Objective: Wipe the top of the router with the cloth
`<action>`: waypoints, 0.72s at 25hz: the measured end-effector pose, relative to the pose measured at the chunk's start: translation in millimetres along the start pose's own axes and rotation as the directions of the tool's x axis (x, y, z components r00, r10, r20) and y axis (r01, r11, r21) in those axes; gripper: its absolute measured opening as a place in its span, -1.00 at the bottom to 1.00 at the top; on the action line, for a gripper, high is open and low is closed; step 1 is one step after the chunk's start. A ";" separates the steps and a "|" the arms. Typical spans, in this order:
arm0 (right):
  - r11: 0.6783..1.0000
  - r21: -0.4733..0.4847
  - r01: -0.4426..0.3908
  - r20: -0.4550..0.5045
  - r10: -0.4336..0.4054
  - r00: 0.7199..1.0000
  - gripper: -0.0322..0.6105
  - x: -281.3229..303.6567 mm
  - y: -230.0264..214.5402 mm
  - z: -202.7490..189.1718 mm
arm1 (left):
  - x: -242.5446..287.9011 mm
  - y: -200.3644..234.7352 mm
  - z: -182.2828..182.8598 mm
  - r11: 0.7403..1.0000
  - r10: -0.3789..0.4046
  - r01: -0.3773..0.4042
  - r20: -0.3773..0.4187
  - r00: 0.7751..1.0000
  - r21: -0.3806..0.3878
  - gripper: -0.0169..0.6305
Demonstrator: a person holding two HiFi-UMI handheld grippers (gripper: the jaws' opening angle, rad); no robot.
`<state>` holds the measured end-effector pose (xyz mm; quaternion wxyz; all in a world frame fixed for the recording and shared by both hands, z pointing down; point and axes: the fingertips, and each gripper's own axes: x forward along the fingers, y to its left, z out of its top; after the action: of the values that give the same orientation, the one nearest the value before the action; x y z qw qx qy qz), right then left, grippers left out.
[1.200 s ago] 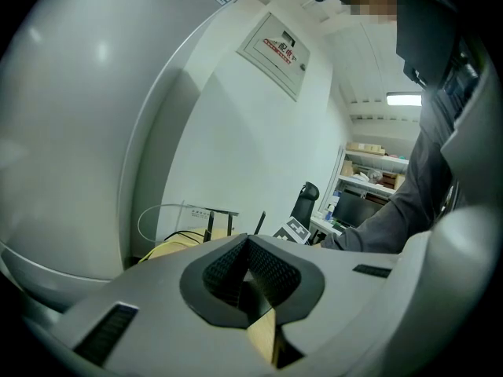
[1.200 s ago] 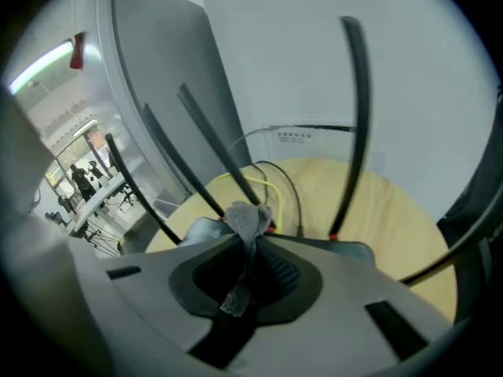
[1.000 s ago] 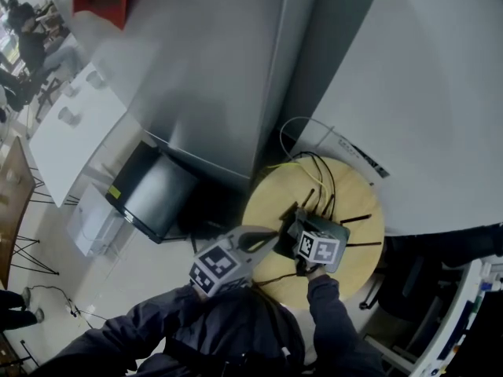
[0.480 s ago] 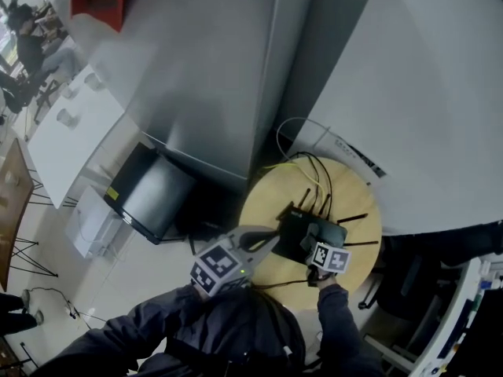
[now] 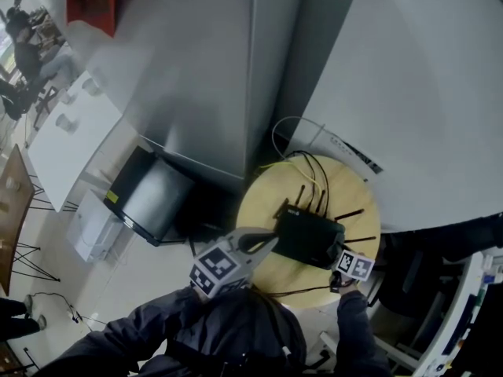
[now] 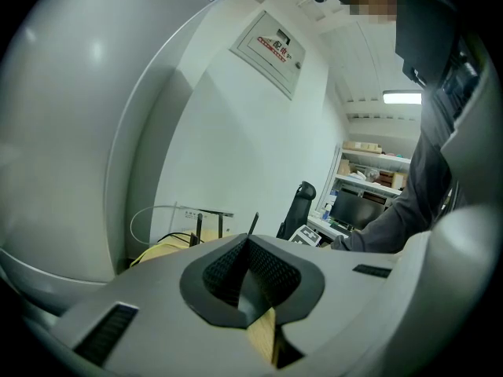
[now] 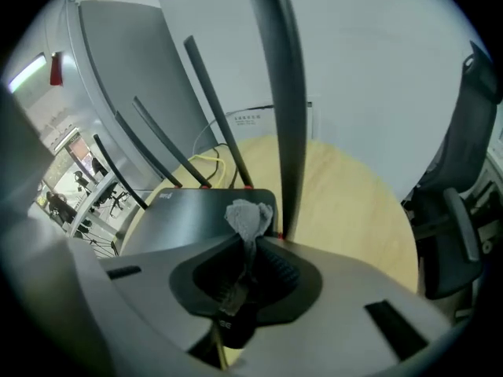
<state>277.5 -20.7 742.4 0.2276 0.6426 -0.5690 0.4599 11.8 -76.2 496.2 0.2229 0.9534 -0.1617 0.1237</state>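
In our right gripper the jaws are clenched on the cloth, a small grey wad that bulges past the tips at the near edge of the router; we cannot tell whether it presses on the dark top. The rest of the cloth is buried between the pads. Our left gripper is pinched together on nothing and is held at the router's other end, where contact is hard to judge. One antenna rises just behind the cloth and runs out of the top of the frame. The router lies on the round wooden table, with a yellow cable behind it. An office chair at the right is cut off by the edge.
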 end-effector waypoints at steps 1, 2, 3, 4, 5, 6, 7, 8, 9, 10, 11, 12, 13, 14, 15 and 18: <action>1.000 -0.003 -0.003 0.004 0.003 1.000 -0.68 -0.1 3.8 1.0 | -0.3 -0.5 -0.4 1.000 0.002 -0.002 0.000 1.000 0.000 -0.97; 1.000 -0.008 -0.014 0.010 0.014 1.000 -0.68 -0.6 11.2 2.7 | -0.8 -0.9 -0.8 1.000 0.003 -0.003 0.001 1.000 -0.001 -0.97; 0.999 -0.014 -0.032 0.016 0.032 0.999 -0.68 -0.8 21.6 4.4 | -1.4 -1.1 -1.0 1.000 0.005 -0.005 0.001 1.000 -0.003 -0.97; 0.998 -0.022 -0.055 0.020 0.055 0.998 -0.68 -0.5 34.1 5.7 | -2.2 -1.2 -1.2 1.000 0.007 -0.007 0.002 1.000 -0.004 -0.97; 0.996 -0.031 -0.078 0.023 0.079 0.997 -0.68 0.5 48.0 6.4 | -3.0 -1.2 -1.4 1.000 0.010 -0.010 0.003 1.000 -0.006 -0.97; 0.994 -0.040 -0.102 0.023 0.103 0.994 -0.68 2.2 62.9 6.6 | -3.7 -1.2 -1.6 1.000 0.012 -0.012 0.004 1.000 -0.006 -0.97; 0.991 -0.047 -0.126 0.023 0.127 0.992 -0.68 4.2 78.5 6.5 | -4.3 -1.2 -1.7 1.000 0.013 -0.013 0.005 1.000 -0.007 -0.97; 0.987 -0.053 -0.149 0.022 0.151 0.988 -0.68 6.3 94.7 6.2 | -4.6 -1.2 -1.6 1.000 0.014 -0.014 0.006 1.000 -0.007 -0.97; 0.983 -0.057 -0.173 0.021 0.174 0.985 -0.68 8.5 111.1 5.8 | -4.8 -1.2 -1.6 1.000 0.014 -0.014 0.007 1.000 -0.007 -0.97; 0.979 -0.061 -0.196 0.020 0.198 0.980 -0.68 10.6 127.6 5.4 | -5.0 -1.1 -1.7 1.000 0.014 -0.014 0.008 1.000 -0.007 -0.97; 0.973 -0.066 -0.220 0.018 0.222 0.975 -0.68 12.4 143.9 4.7 | -5.4 -0.8 -1.9 1.000 0.015 -0.015 0.008 1.000 -0.007 -0.97; 0.967 -0.069 -0.244 0.014 0.245 0.969 -0.68 14.0 159.4 3.6 | -6.0 -0.5 -2.1 1.000 0.016 -0.016 0.009 1.000 -0.006 -0.97; 0.961 -0.073 -0.265 0.008 0.267 0.964 -0.68 15.9 173.6 1.6 | -7.0 0.0 -2.1 1.000 0.017 -0.017 0.009 1.000 -0.006 -0.97; 0.956 -0.077 -0.284 0.000 0.285 0.958 -0.68 17.9 186.7 -0.9 | -8.1 0.9 -2.1 1.000 0.019 -0.019 0.009 1.000 -0.006 -0.97; 0.950 -0.082 -0.300 -0.008 0.300 0.954 -0.68 20.0 198.6 -3.5 | -9.2 1.8 -2.1 1.000 0.021 -0.021 0.010 1.000 -0.007 -0.97; 0.940 -0.100 -0.327 -0.036 0.326 0.945 -0.68 26.1 224.3 -12.6 | -11.4 4.2 -1.9 1.000 0.024 -0.024 0.011 1.000 -0.005 -0.97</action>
<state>60.5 -79.8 718.7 0.1868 0.5222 -0.6888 0.4667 -0.5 -76.0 495.9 0.2230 0.9515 -0.1745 0.1207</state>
